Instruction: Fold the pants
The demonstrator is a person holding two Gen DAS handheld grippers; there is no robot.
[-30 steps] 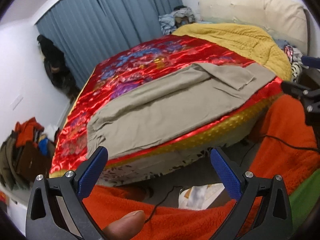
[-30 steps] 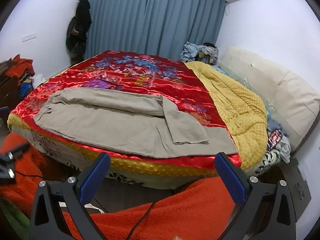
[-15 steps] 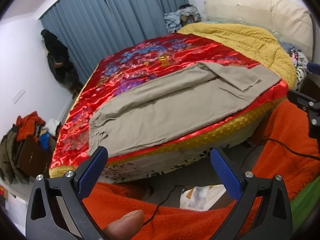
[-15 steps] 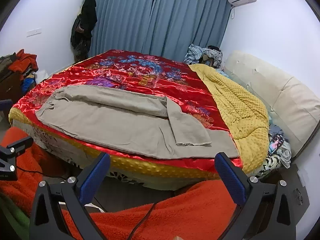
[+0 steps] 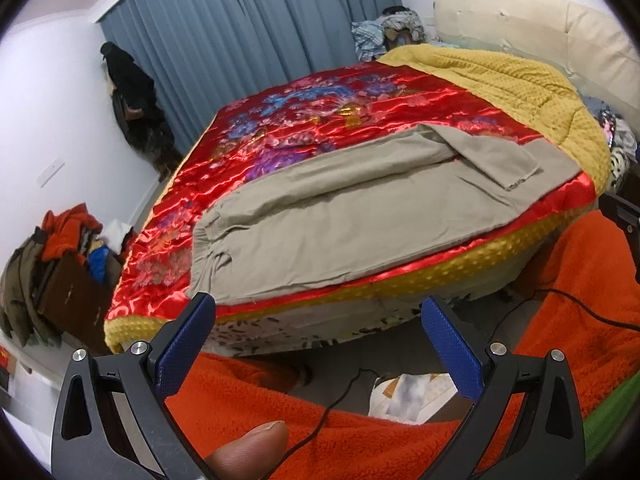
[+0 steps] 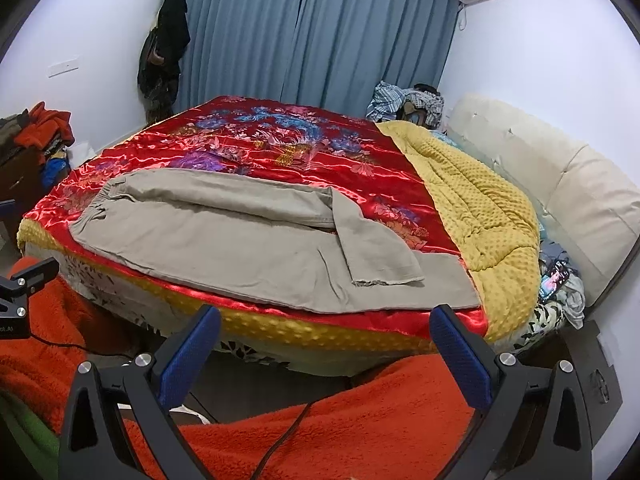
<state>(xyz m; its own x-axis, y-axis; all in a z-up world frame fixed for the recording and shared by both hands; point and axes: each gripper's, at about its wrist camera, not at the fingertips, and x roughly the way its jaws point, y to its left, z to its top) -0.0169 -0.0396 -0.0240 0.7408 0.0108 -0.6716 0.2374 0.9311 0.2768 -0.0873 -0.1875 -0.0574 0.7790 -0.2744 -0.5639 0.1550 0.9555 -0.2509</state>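
Note:
Beige pants (image 5: 340, 220) (image 6: 248, 240) lie lengthwise along the near edge of a bed covered by a red satin quilt (image 5: 320, 120) (image 6: 280, 140). The waistband is at the left end, and one leg end is flipped over at the right end. My left gripper (image 5: 318, 316) is open, held short of the bed near the waistband half, with nothing between its blue pads. My right gripper (image 6: 326, 328) is also open, apart from the bed, facing the leg-end half. A thumb tip (image 5: 248, 452) shows at the bottom of the left wrist view.
A yellow blanket (image 6: 472, 200) covers the bed's right part beside a cream headboard (image 6: 560, 184). An orange fleece sleeve (image 6: 340, 428) and a cable run below the grippers. Clothes are piled at the left wall (image 5: 60, 248). Blue curtains (image 6: 320, 40) hang behind.
Both views have lifted and drawn slightly closer to the bed, so the pants sit lower and larger in frame. Both grippers have stayed open.

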